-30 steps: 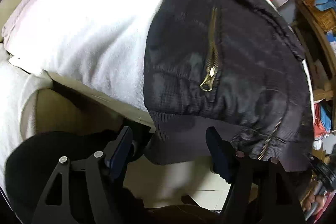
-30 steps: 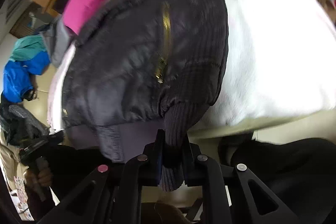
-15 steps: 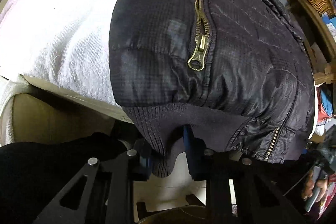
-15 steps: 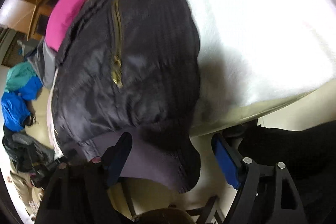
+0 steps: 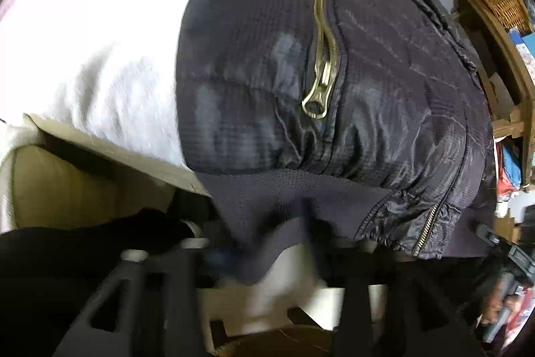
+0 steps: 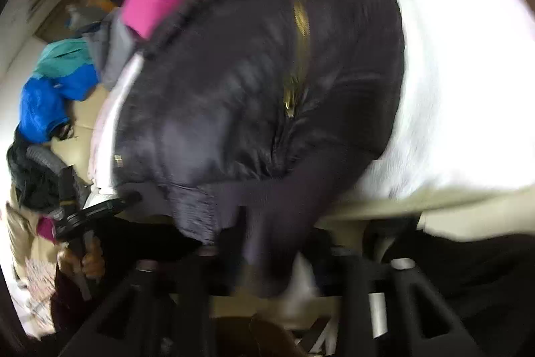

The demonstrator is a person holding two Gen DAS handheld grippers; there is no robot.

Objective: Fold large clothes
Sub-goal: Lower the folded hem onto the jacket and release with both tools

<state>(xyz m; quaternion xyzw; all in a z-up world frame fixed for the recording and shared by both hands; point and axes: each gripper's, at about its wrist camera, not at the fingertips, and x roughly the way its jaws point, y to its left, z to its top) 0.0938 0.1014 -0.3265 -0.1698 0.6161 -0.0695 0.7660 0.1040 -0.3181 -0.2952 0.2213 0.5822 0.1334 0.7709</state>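
A dark jacket lies on a white cloth covering the table, its ribbed hem hanging over the near edge. The left gripper sits at that hem with its fingers drawn close around the knit fabric. The right gripper is at the hem too, but blur hides whether it grips. A brass zipper runs up the jacket.

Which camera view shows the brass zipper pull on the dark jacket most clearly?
The left wrist view. There the zipper pull is large, near the centre of the jacket, and its ring shape is readable. In the right wrist view the same zipper pull is only a small, blurred gold streak.
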